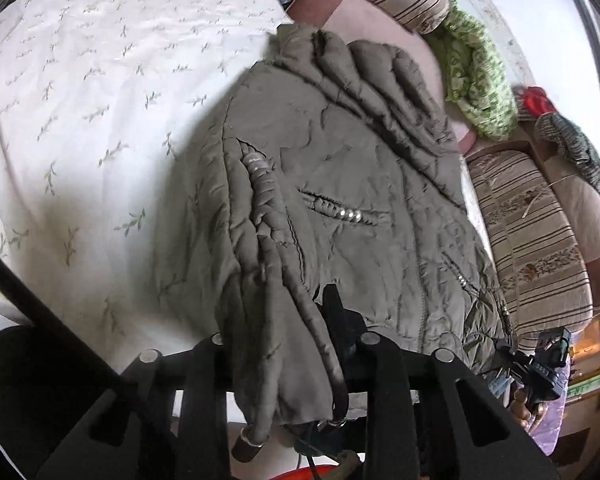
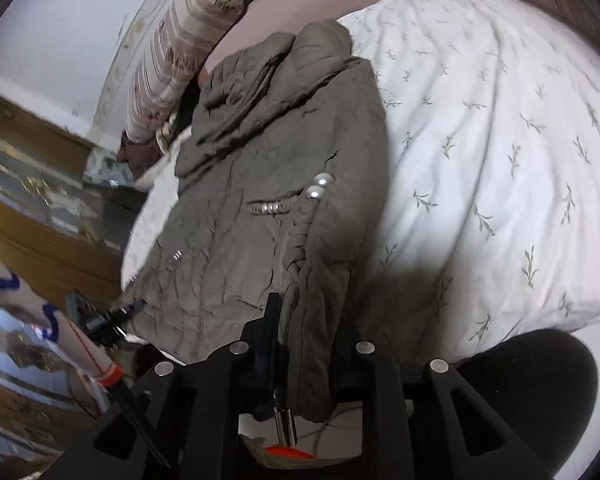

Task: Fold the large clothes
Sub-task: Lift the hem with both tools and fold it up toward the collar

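An olive padded jacket (image 1: pixel 340 168) with silver studs lies spread on a white leaf-print bedspread (image 1: pixel 100 100). My left gripper (image 1: pixel 292 332) is shut on a bunched fold of its near edge; only one black finger (image 1: pixel 332 308) shows beside the cloth. In the right wrist view the same jacket (image 2: pixel 260 152) runs away from me, and my right gripper (image 2: pixel 306 332) is shut on a thick fold of its near edge. A drawstring with a metal tip (image 2: pixel 286 426) hangs below the jaws. Each gripper shows in the other's view, the right gripper (image 1: pixel 548 364) and the left gripper (image 2: pixel 100 320).
Striped cushions (image 1: pixel 532 240) line the far side of the bed, with a green knitted cloth (image 1: pixel 476 80) on them. A wooden cabinet (image 2: pixel 28 208) with glass stands to the left in the right wrist view. The white bedspread (image 2: pixel 500 140) stretches wide beside the jacket.
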Demonstrator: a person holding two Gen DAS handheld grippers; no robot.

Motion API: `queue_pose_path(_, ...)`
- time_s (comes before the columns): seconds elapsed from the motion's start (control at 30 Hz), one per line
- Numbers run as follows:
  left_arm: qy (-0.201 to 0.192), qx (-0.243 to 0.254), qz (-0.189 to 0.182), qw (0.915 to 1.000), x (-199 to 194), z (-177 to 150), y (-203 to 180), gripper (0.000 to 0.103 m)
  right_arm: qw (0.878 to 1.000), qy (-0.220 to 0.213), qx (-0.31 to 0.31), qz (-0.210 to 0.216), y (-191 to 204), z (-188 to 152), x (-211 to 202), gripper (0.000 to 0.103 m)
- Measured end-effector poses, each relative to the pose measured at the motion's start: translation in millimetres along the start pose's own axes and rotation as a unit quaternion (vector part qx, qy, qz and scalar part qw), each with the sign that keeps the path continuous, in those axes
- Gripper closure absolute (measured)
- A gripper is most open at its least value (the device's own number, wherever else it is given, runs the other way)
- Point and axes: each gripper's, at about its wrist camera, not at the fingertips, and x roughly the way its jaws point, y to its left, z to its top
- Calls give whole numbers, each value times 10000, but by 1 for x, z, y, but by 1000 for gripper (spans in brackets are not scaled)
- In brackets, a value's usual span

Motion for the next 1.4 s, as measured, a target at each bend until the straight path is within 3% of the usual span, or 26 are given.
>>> queue_pose_path(0.03,60,-15,21,10000,6,-1,1,75,10000,36,23,-56,-1,-2,4,74)
queue_pose_path(0.13,203,-97,15,9997,21,-5,6,58,9993,100,101,-345,-10,-9,15,69)
queue_pose_path(0.27,386,-477,-57,9981,42,-14,19,57,9986,81,406,-325,-26,-15,24,68)
queue_pose_path(0.33,355,-480,-14,9982,40,-14,18,69,9979,59,575,-292,-31,-16,25,69)
queue_pose_path(0.37,376,-525,-108,9979,38,-13,17,80,9975,54,643,-275,-33,-15,25,76)
queue_pose_path(0.4,340,-587,-158,9976,34,-12,15,82,9974,57,672,-253,-32,-14,23,80)
queue_pose_path(0.47,241,-584,-181,9978,24,-8,8,85,9979,-11,628,-160,-26,-11,14,86)
queue_pose_path(0.73,-344,-266,-314,9986,-43,-9,-25,87,9973,-560,144,443,13,-2,-51,89)
queue_pose_path(0.9,-383,-135,-122,9991,-46,-8,-36,87,9981,-505,59,352,24,2,-58,89)
queue_pose_path(1.13,-681,-14,-263,9973,-54,49,-62,87,9962,-785,-246,282,60,59,-66,89)
queue_pose_path(1.23,-953,222,-126,9951,-56,88,-85,87,9930,-1088,-412,198,81,99,-66,89)
queue_pose_path(1.4,-1296,693,455,9881,-41,168,-137,87,9872,-1500,-545,33,112,184,-53,88)
